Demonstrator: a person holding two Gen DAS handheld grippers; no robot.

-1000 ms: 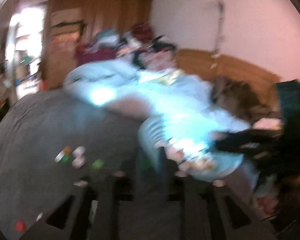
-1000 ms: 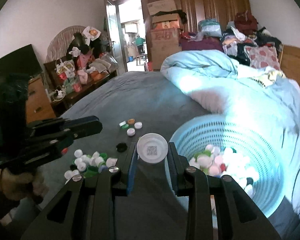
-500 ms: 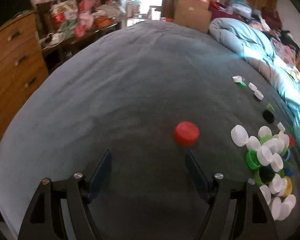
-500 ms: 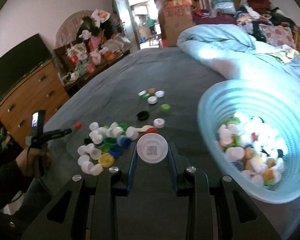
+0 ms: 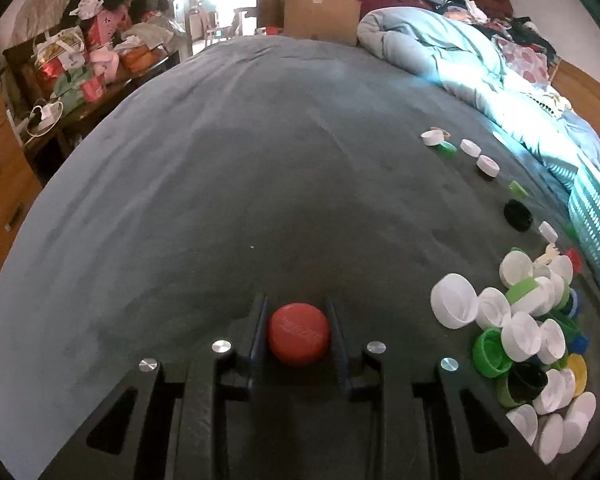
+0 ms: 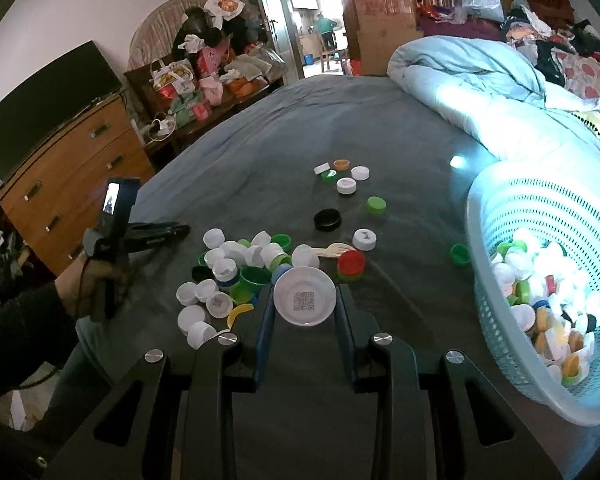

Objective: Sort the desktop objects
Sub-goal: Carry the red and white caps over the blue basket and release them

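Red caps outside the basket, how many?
2: one red cap between the left gripper's fingers, one by the pile's edge near the white fork. Others may hide under the pile.

We're in a home bedroom, and a lived-in one. The work surface is a bed under a grey sheet (image 6: 284, 128), with a pale blue duvet (image 6: 480, 76) bunched along its far side and heaps of clothes (image 6: 548, 36) behind that. On the left stands a wooden chest of drawers (image 6: 72, 176) with a dark television (image 6: 48, 100) on top, then a low table stacked with bags and boxes (image 6: 196, 80). Cardboard cartons (image 6: 384, 12) pile up beside an open doorway (image 6: 312, 16), and we look through it into a brighter room where a person stands, too small to make out.
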